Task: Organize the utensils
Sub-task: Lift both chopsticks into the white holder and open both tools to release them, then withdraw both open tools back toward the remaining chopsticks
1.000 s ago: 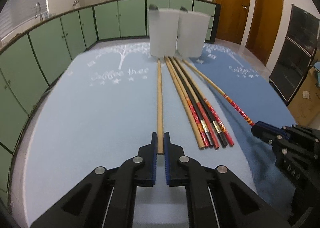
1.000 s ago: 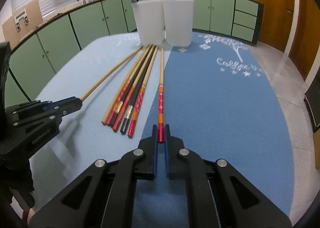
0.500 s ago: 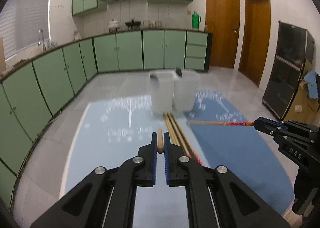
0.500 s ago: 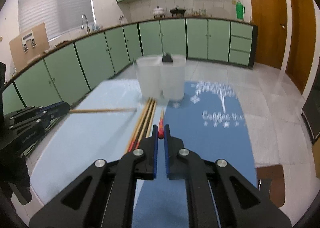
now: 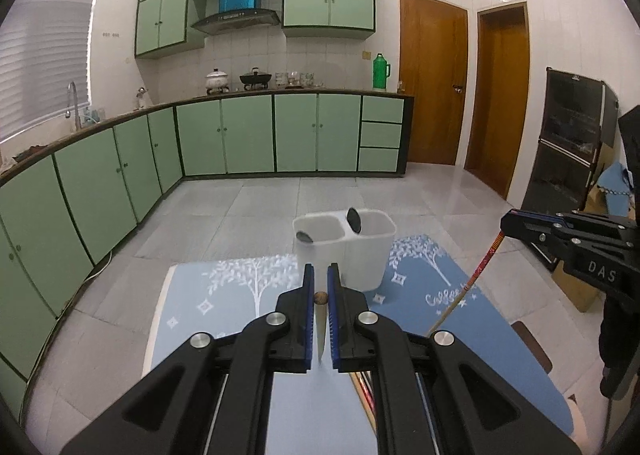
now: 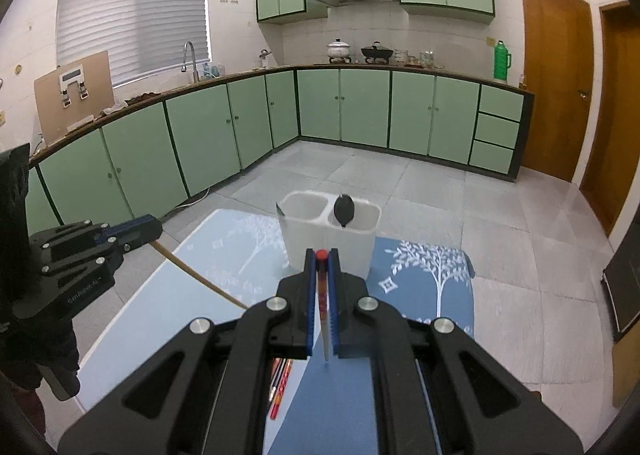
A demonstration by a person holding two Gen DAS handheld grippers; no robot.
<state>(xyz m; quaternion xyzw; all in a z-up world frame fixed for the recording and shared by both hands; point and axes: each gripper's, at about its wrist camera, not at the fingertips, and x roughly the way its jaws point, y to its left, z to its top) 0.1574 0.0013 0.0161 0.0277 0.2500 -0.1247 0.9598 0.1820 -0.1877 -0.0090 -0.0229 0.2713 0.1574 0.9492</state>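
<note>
Two black spoons point(image 5: 353, 220) in holder point(image 5: 344, 251), chopsticks point(image 6: 280, 383) below

- A table point(image 5: 188, 319) carries a two-tone blue cloth point(image 6: 420, 295) printed with white trees.
- A white two-compartment holder point(image 6: 328, 251) stands at its far end.
- Several chopsticks point(image 6: 280, 383), seemingly red-ended, lie nearer, mostly hidden.

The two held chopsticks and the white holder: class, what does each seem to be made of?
Plain chopstick: probably bare wood or bamboo, matte tan with a grainy end.
Red chopstick: apparently lacquered, glossy red with patterned bands.
Holder: likely plastic, translucent and frosted white.
</note>
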